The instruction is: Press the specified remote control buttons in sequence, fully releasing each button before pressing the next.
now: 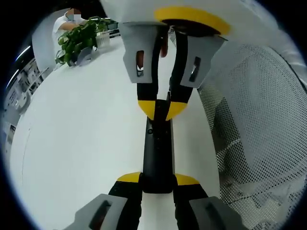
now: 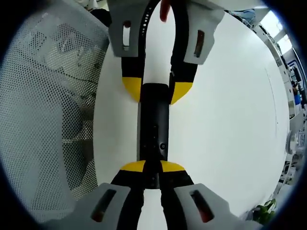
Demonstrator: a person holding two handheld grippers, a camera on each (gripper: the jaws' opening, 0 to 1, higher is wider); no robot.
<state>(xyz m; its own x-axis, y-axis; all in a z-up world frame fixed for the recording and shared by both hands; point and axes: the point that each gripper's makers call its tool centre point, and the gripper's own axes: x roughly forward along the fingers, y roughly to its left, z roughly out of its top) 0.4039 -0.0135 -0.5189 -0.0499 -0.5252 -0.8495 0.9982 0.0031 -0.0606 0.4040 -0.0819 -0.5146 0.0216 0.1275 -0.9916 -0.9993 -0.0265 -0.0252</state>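
Black remote (image 1: 157, 153) is lying flat on the white table (image 1: 72, 143), w/ left gripper (image 1: 157, 181) clamping its near end at 6 o'clock. Right gripper (image 2: 152, 167) is squeezing the opp. end. Risk: w/ both grippers clamping, nothing's free for pressing; remote could twist or slip.
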